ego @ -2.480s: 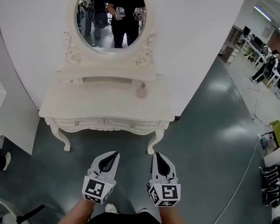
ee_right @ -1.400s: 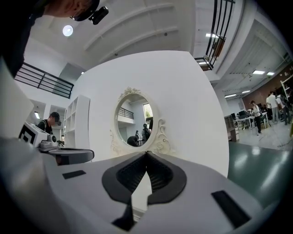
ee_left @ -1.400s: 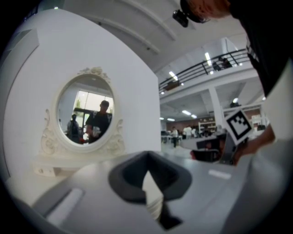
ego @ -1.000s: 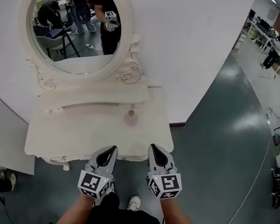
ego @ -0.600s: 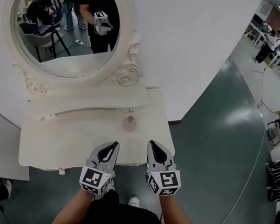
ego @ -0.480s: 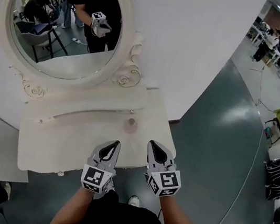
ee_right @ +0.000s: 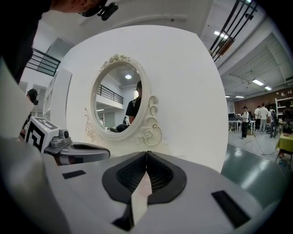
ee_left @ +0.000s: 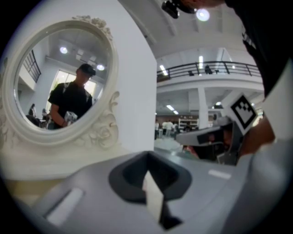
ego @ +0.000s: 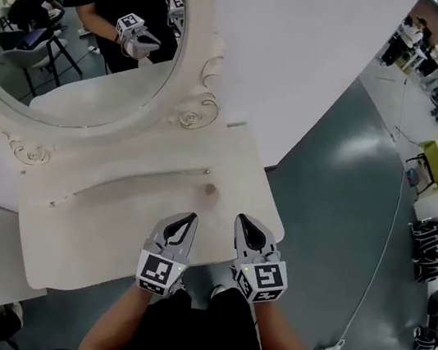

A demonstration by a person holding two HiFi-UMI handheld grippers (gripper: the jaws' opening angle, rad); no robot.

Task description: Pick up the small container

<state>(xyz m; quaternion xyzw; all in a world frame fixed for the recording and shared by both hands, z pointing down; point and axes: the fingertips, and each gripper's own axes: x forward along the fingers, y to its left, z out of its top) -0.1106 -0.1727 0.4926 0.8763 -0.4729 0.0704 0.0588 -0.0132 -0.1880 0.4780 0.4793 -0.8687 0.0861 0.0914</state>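
Two grey tongs, one at the end of each bare forearm [ego: 117, 329], are held side by side over the near edge of a cream-white carved dressing desk [ego: 104, 217]. The left tongs [ego: 187, 220] are fully closed: their own view shows the two dark pads [ee_left: 127, 179] meeting at the tip with nothing between them. The right tongs [ego: 246, 221] are closed too, their ribbed pads [ee_right: 132, 176] meeting along one line, empty. Each carries a cube with black-and-white square markers [ego: 157, 272] at its rear end.

The small pale-pink container [ego: 210, 189] stands on the desk top, beyond the tips and apart from both, a little nearer the left tongs than the right. It sits just in front of the low raised ledge [ego: 122, 158] that runs along the back of the desk, near that ledge's right end. It is too small here for its shape to be made out.

Above the ledge rises a large oval mirror in an ornate white scrolled frame [ego: 77, 30], set against a plain white wall [ego: 306, 52]. The glass reflects a figure in a black top holding tongs — with chairs and other figures behind. To the right of the desk spreads a glossy dark grey-green floor [ego: 342, 182], with distant people [ego: 423, 46] in the upper right corner.
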